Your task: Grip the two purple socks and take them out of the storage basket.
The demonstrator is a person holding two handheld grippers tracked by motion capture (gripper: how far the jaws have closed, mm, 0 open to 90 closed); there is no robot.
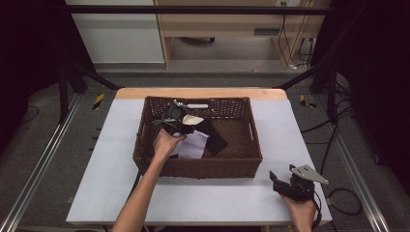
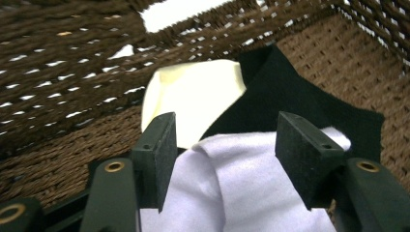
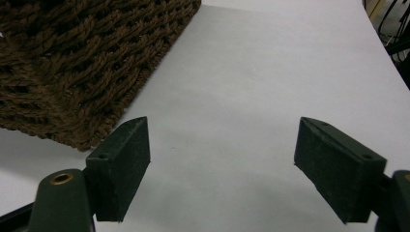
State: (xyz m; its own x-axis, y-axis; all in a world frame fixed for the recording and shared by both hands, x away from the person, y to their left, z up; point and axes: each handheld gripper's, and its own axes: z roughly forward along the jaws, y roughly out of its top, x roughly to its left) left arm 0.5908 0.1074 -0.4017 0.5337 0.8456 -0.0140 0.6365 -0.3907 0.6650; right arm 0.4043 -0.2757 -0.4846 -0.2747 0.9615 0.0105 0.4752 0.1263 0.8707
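Observation:
A brown wicker basket (image 1: 208, 166) stands in the middle of the white table (image 1: 111, 145). Three cloths lie in it: a pale lavender-white one (image 1: 193, 145), a black one (image 1: 215, 137) and a cream one (image 1: 194, 119). My left gripper (image 1: 181, 128) is down inside the basket at its left. In the left gripper view its jaws (image 2: 227, 159) stand open astride a raised fold of the lavender-white cloth (image 2: 232, 193), with the cream cloth (image 2: 193, 96) and black cloth (image 2: 290, 96) beyond. My right gripper (image 1: 290, 186) rests open near the table's front right, nothing between its fingers (image 3: 222, 164).
The basket's far wall (image 2: 72, 72) with its handle slot rises close ahead of the left jaws. In the right gripper view the basket's corner (image 3: 72, 63) sits at upper left, with bare table (image 3: 266, 72) ahead. Cables lie on the floor at the right (image 1: 343, 193).

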